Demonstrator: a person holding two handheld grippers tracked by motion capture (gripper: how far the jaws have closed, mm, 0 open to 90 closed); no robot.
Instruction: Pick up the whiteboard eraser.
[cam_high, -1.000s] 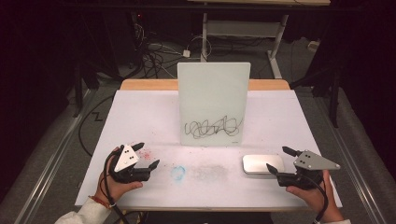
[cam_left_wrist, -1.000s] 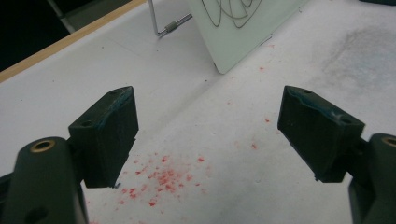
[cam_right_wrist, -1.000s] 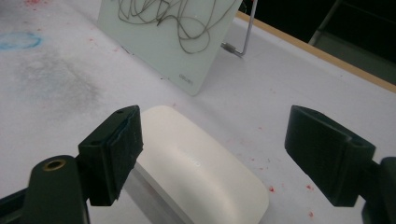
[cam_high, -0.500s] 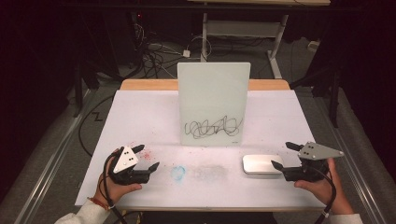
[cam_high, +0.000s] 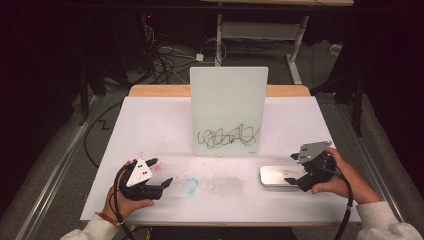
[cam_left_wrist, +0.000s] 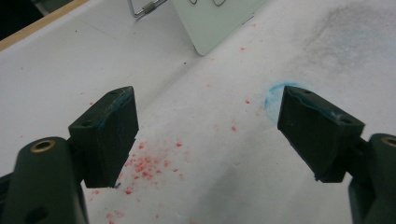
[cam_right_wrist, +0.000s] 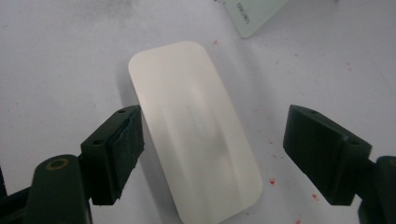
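In the high view, the near end of the white eraser is covered by the right gripper, so contact between them cannot be judged there. In the right gripper view, the eraser's near corner is cut off by the bottom edge, and the small print on the whiteboard is too blurred to be read. The whiteboard is cropped by the top edge in the left gripper view, with its scribble mostly lost. What may be a wire stand is seen only in part behind it. Both forearms are cut off at the high view's bottom edge.
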